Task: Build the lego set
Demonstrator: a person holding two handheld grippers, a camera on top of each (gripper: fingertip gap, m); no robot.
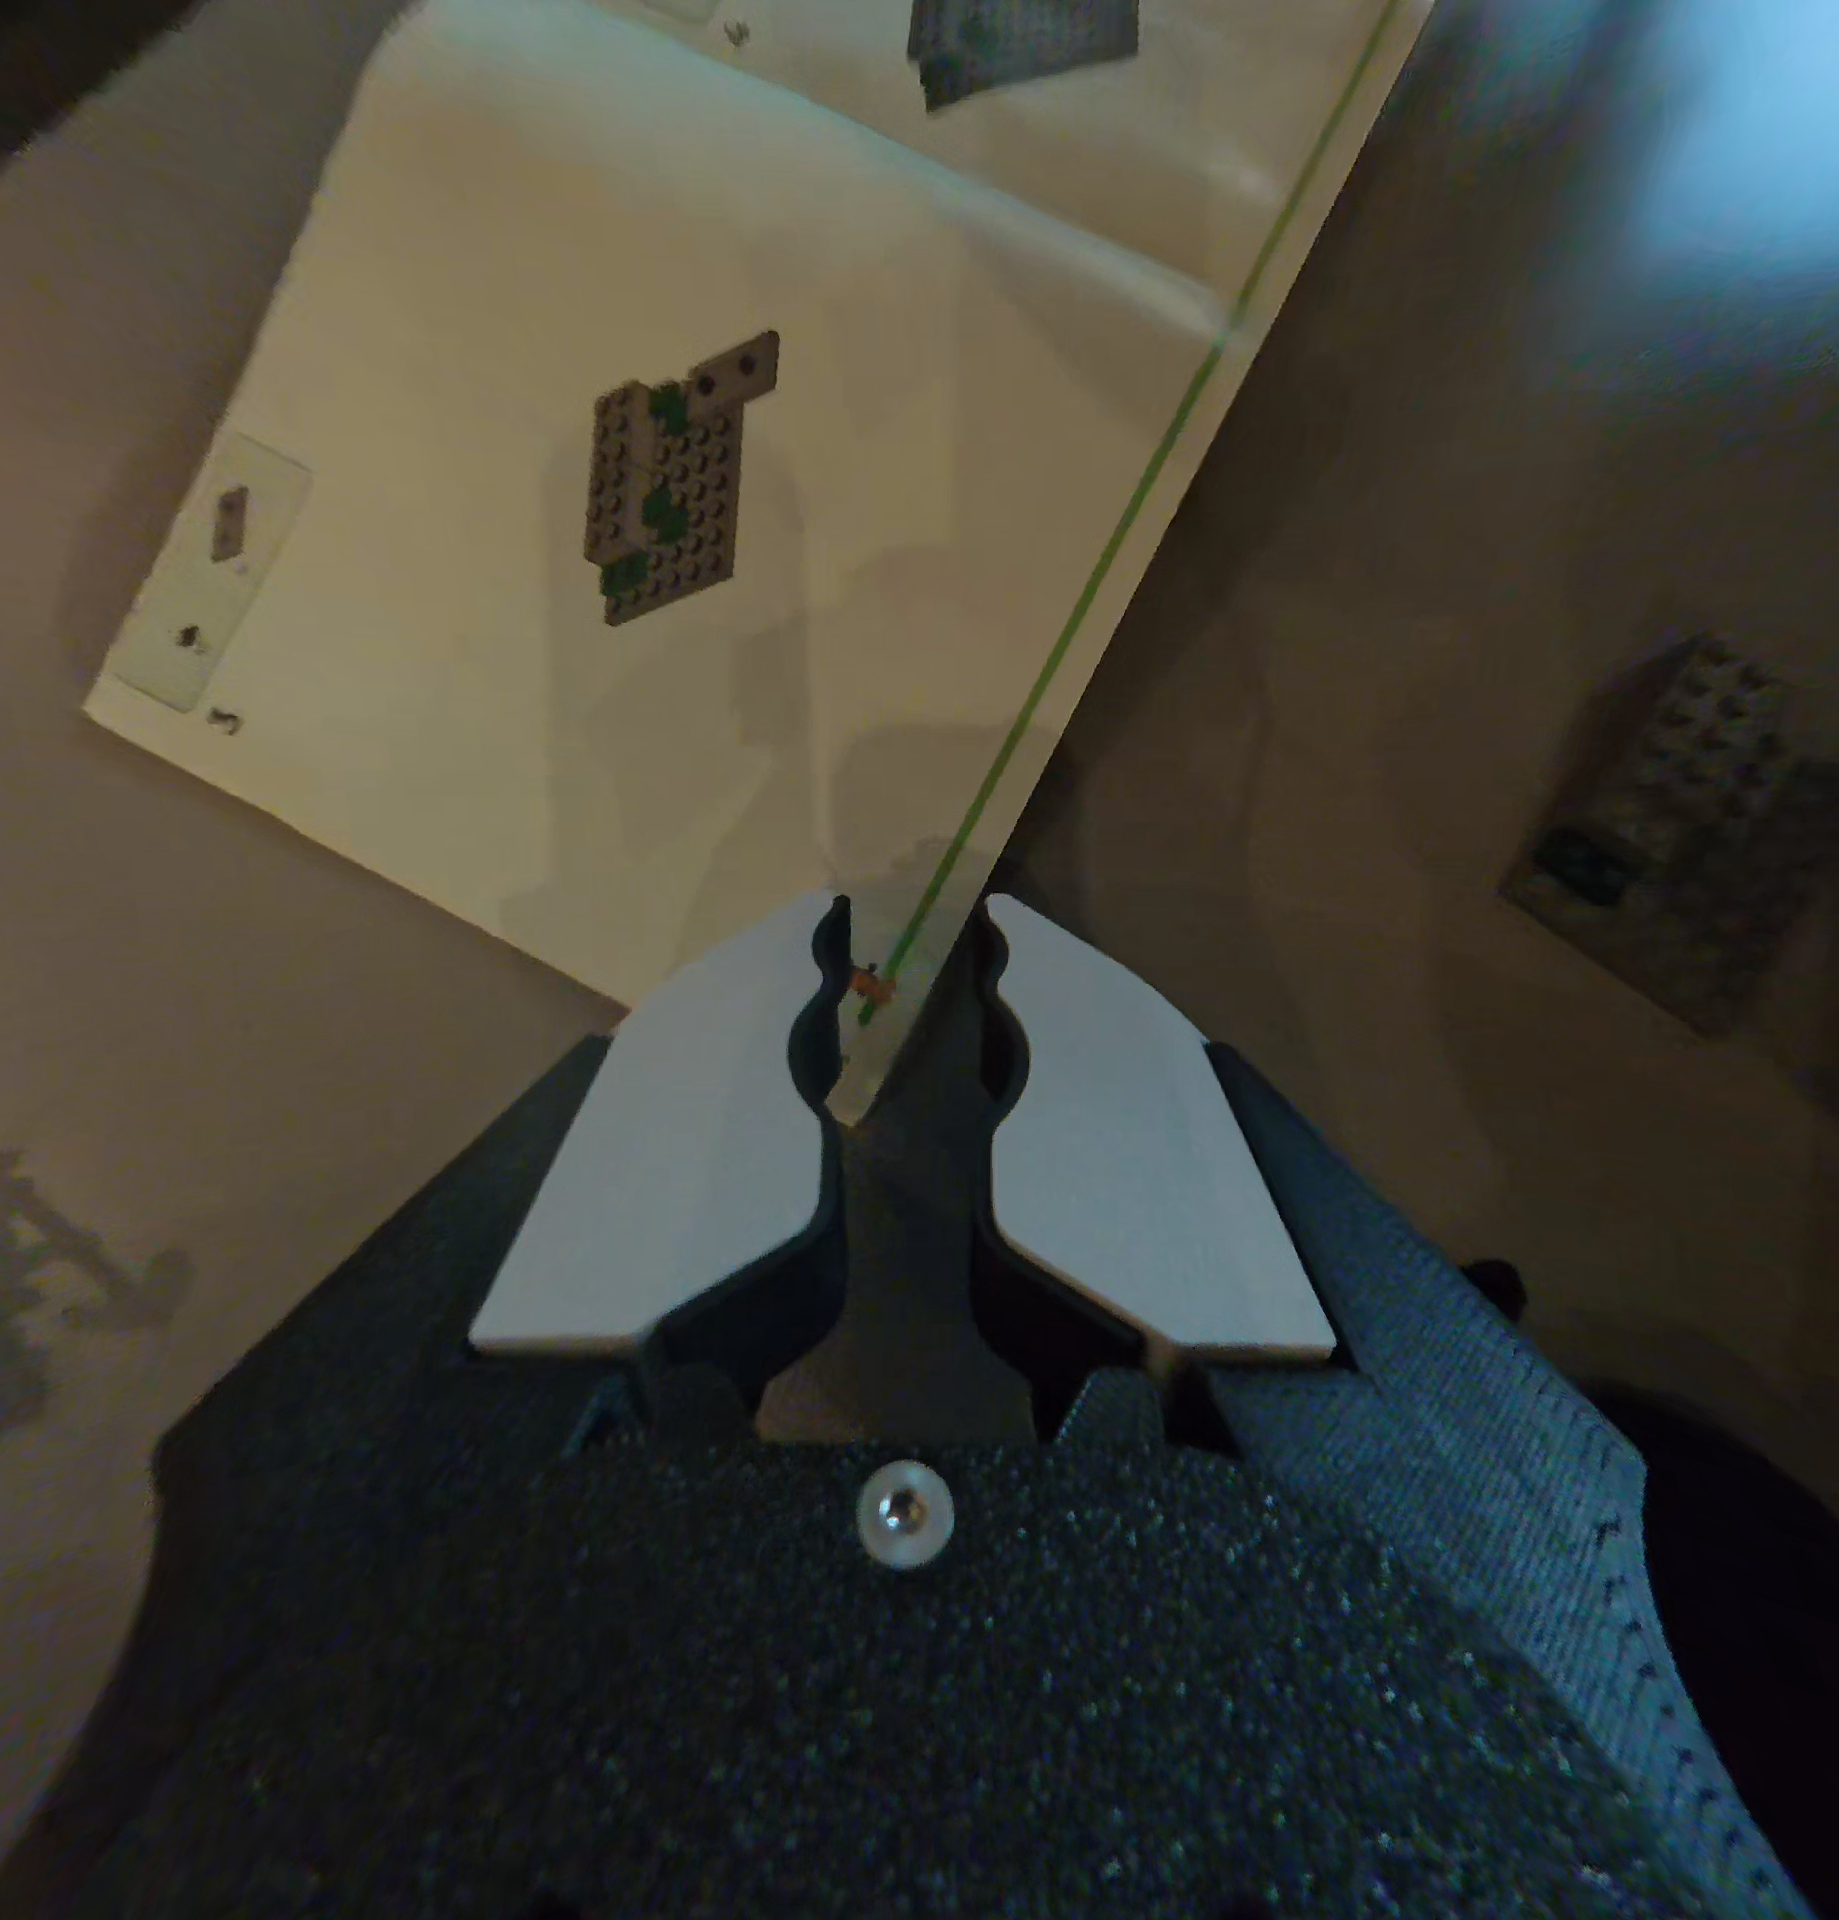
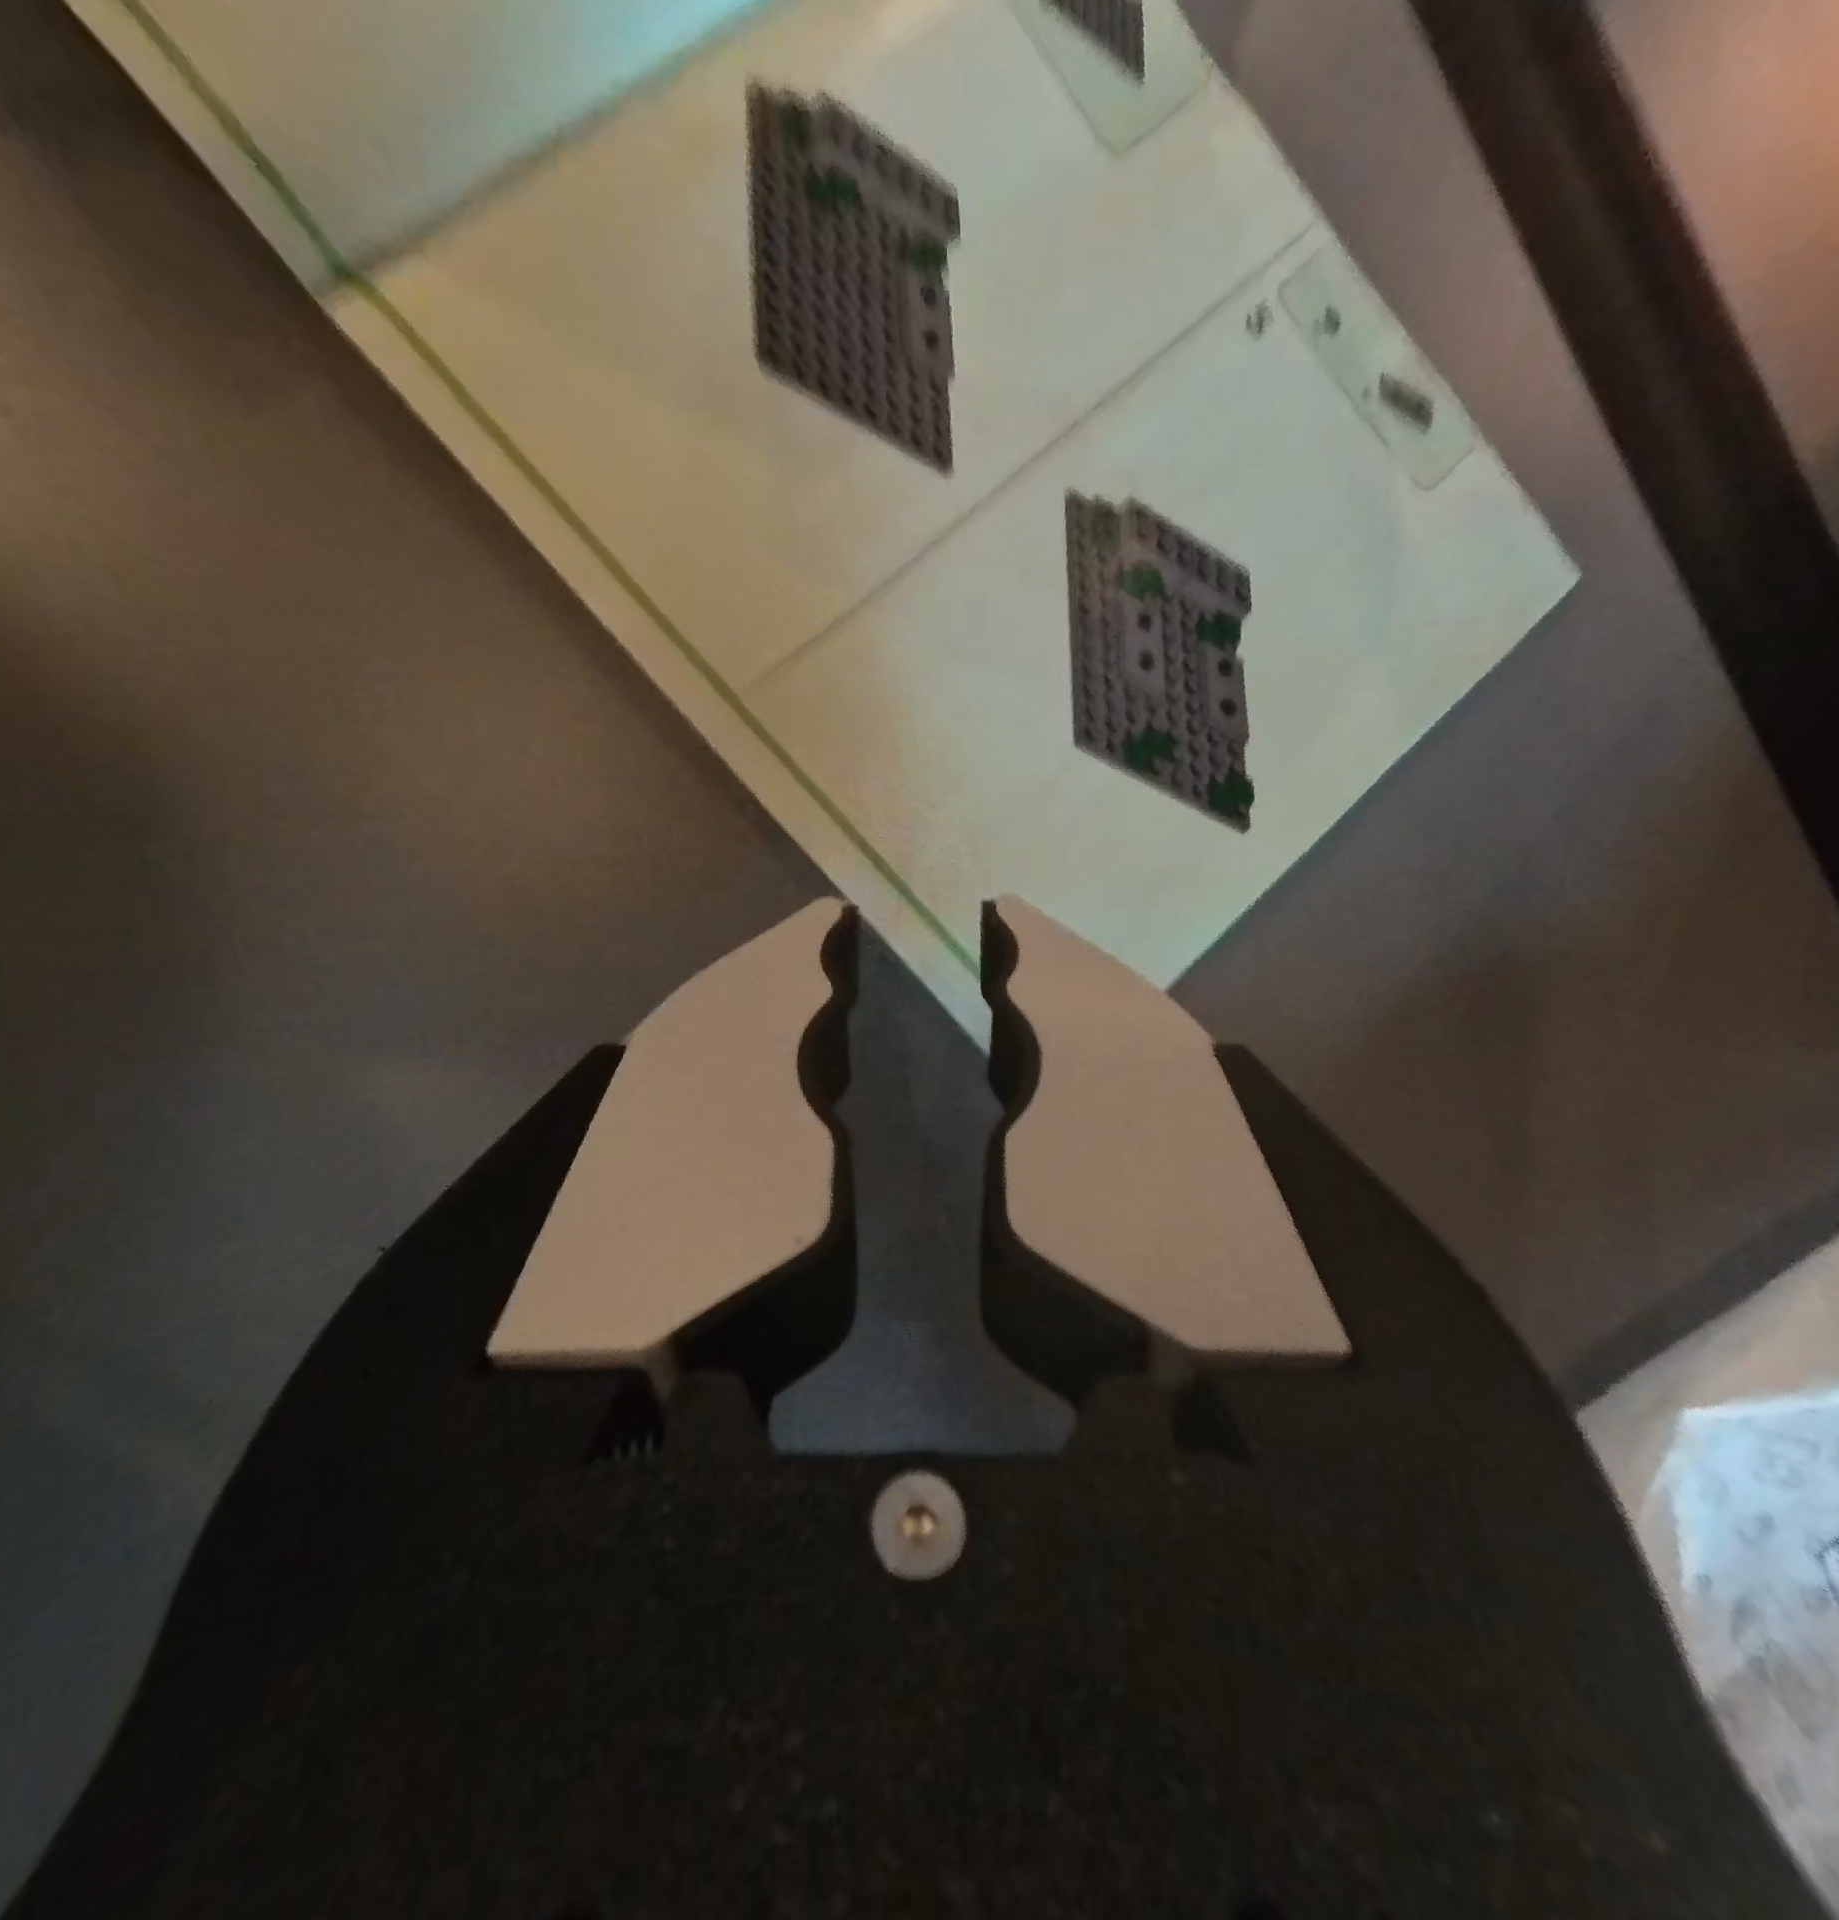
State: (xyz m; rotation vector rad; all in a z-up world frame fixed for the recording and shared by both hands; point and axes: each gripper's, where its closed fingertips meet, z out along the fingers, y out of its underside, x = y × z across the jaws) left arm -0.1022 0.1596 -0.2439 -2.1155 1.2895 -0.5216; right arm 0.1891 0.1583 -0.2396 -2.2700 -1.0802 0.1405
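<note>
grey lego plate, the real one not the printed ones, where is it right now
In the left wrist view the grey lego plate lies on the table at the right edge, right of the instruction booklet.

Open instruction booklet [image 1: 603, 499] flat on table; grey studded lego plate [image 1: 1684, 831] beside it, seemingly green-patched

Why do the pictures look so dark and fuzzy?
Left wrist view: dim light, the grey lego build at right is smeared, and gripper shadows fall across the instruction booklet. Right wrist view: the booklet drawings are blurred, edges bent by the wide lens.
</note>
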